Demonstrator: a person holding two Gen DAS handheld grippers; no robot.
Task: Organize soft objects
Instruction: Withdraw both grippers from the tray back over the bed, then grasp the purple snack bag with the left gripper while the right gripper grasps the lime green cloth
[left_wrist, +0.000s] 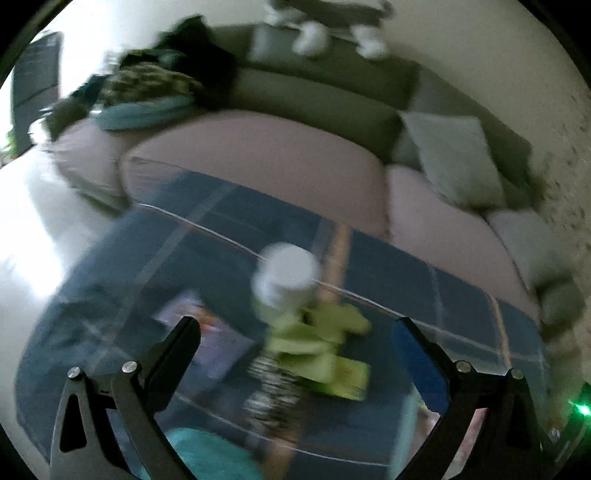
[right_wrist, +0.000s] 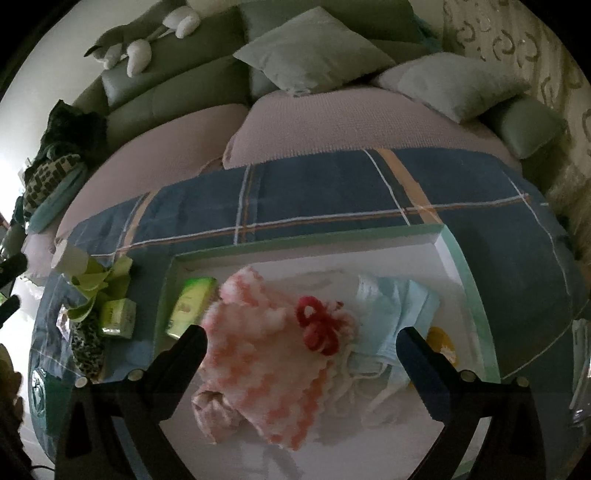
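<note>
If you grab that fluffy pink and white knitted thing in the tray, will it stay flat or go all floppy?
Probably floppy: the pink and white knitted piece already lies rumpled in the tray, so it should droop from the fingers. It looks fluffy, so likely light. The red yarn loops on it might snag.

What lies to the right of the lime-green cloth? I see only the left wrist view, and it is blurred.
Observer: A white tray with a green rim stands there on the blue plaid cloth.
Operator: Is anything in it?
Observer: Yes: a pink-and-white knitted piece, a red yarn bow, pale blue face masks and a green packet.
Operator: Does the right gripper hold something?
Observer: No. The right gripper hangs open over the tray, with nothing between its fingers.
</note>
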